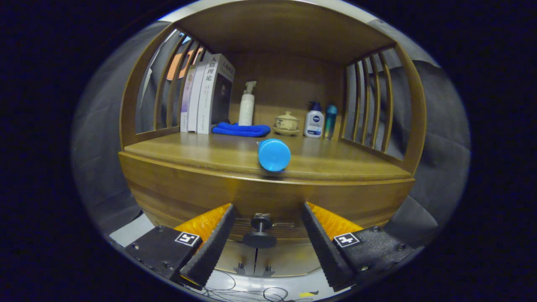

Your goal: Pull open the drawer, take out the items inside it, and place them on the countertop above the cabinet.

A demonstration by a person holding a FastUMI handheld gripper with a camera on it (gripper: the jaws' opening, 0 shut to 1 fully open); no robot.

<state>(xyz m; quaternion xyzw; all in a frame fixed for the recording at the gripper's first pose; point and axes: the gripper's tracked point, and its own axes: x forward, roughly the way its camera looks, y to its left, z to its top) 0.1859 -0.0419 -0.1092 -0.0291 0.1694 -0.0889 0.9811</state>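
A wooden cabinet has a drawer front (176,191) just under its countertop (201,153); the drawer looks closed. Its dark round knob (259,231) sticks out toward me. My gripper (268,207) is open, and the knob sits between the two fingers, touching neither. A blue round-ended item (274,154) lies on its side near the countertop's front edge, above and beyond the fingers. The inside of the drawer is hidden.
At the back of the countertop stand books (205,94), a white pump bottle (247,105), a folded blue cloth (241,129), a lidded ceramic cup (287,122), a white lotion bottle (314,121) and a slim blue bottle (330,121). Slatted side rails (369,100) flank it. Cables (251,291) lie on the floor.
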